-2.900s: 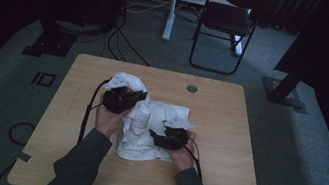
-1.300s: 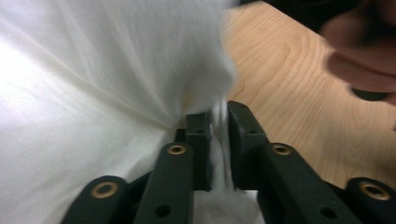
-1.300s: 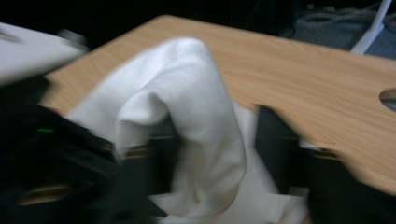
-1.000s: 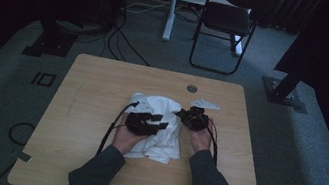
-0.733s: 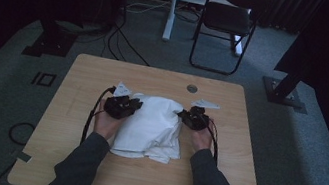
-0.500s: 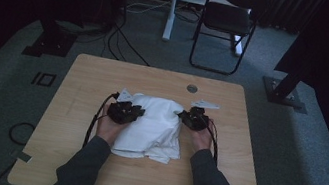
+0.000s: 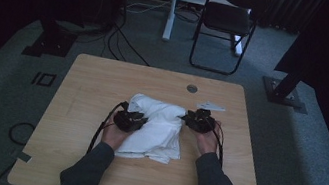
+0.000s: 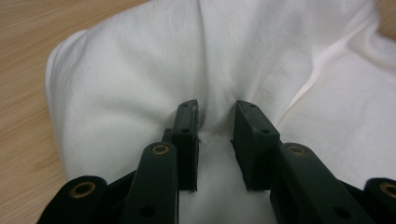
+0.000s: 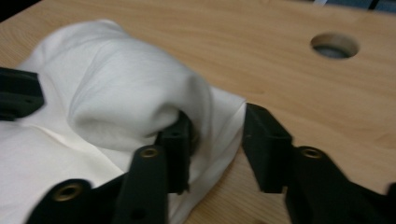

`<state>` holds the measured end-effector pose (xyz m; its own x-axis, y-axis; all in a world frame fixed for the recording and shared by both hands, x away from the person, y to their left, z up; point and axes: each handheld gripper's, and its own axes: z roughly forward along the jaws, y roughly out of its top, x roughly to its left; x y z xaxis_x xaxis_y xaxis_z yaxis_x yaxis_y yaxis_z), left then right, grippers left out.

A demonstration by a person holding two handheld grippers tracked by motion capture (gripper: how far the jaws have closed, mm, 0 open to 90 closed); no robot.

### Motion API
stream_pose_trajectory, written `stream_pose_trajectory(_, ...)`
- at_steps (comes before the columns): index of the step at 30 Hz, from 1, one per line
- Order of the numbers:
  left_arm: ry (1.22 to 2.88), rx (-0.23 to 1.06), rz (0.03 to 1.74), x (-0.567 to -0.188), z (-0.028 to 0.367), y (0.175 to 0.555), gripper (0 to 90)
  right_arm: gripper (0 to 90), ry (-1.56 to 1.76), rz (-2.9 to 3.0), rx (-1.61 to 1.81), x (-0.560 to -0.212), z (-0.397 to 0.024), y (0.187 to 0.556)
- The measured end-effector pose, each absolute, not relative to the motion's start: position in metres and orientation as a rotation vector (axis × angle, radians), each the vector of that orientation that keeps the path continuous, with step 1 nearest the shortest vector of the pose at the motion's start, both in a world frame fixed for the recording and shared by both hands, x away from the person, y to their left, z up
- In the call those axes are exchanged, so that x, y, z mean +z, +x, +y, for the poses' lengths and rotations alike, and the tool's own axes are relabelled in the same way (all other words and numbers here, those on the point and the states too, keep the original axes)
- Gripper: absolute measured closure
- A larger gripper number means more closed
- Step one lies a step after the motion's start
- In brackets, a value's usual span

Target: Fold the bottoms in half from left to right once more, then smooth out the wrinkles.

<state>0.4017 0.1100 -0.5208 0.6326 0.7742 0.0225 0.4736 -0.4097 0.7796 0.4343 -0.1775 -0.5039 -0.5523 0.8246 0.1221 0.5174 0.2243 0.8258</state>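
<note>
**White cloth between two grippers on the wooden worktop**

Dim grey carpet surrounds the pale wooden worktop [image 7: 90, 161] in the high view, with a black chair [image 7: 226, 19] beyond its far edge and a round hole [image 7: 192, 88] near that edge. A rumpled white cloth [image 7: 158, 132] lies at the middle. The left gripper [image 7: 130, 120] rests on the cloth's left part; the right gripper [image 7: 198, 121] sits at its right edge. Both forearms come in from below in dark sleeves.

In the left gripper view, the fingers [image 8: 187, 140] press down into the cloth [image 8: 140, 70], standing narrow with a pinched ridge of fabric rising between them. The left pad touches the fabric; whether the right pad does is hard to tell. Bare worktop [image 8: 23, 93] lies left of the fingers.

In the right gripper view, the jaws have just been opening and now stand apart. A puffed fold of the cloth [image 9: 130, 93] drapes over the left finger [image 9: 175, 149], and the cloth's edge lies in the gap, while the right finger stands clear of it over bare wood. The hole [image 9: 335, 45] lies beyond the fingers, to the right.
</note>
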Motion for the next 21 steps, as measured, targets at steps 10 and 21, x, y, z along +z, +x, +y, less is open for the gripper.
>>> stream_pose_trajectory(10,2.058,0.492,0.993,-0.523,0.111,0.401,71.1,45.9,1.193,2.038,1.31,-0.471,-0.186,0.402)
stream_pose_trajectory(21,2.059,0.563,0.993,-0.526,0.104,0.397,70.8,43.5,1.177,2.2,1.281,-0.498,-0.147,0.393)
